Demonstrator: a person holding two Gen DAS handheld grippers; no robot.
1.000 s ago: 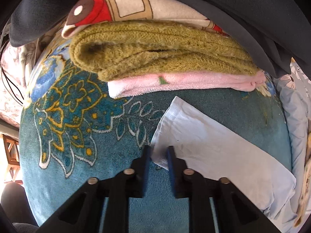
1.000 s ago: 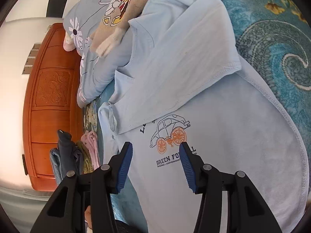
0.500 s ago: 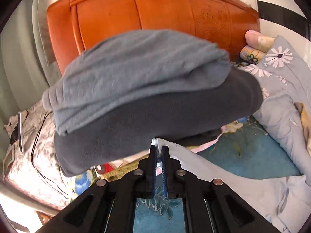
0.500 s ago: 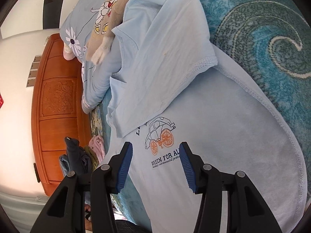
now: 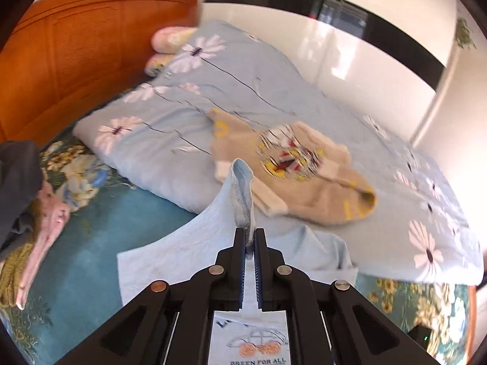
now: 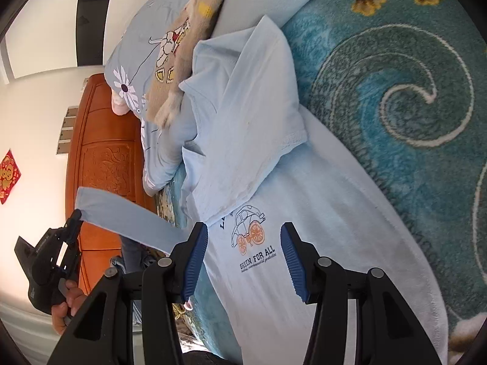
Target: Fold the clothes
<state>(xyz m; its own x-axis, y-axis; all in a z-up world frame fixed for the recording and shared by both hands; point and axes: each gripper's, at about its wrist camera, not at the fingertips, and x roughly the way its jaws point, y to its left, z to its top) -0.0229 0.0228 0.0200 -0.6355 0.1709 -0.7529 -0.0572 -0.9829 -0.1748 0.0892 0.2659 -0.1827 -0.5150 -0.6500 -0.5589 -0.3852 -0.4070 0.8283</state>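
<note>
A light blue T-shirt (image 6: 328, 243) with a car print lies flat on the teal blanket (image 6: 411, 115). One sleeve (image 6: 252, 115) is folded in over the chest. My left gripper (image 5: 249, 234) is shut on the other sleeve (image 5: 242, 188) and holds it up off the bed, so the cloth hangs in a taut strip. From the right wrist view the same gripper (image 6: 76, 214) shows at the far left, with the sleeve (image 6: 127, 216) stretched from it. My right gripper (image 6: 243, 228) hovers open just over the car print, nothing between its fingers.
A beige cartoon sweater (image 5: 292, 164) lies on a pale blue flowered quilt (image 5: 213, 91) beyond the shirt. A stack of folded clothes (image 5: 27, 213) sits at the left by the orange wooden headboard (image 5: 76, 60). A person's hand (image 6: 65, 304) grips the left gripper's handle.
The left gripper closed on the sleeve corner, then rose and swung away from the folded stack toward the quilt, lifting the sleeve. The right gripper drifted slightly over the shirt, still open.
</note>
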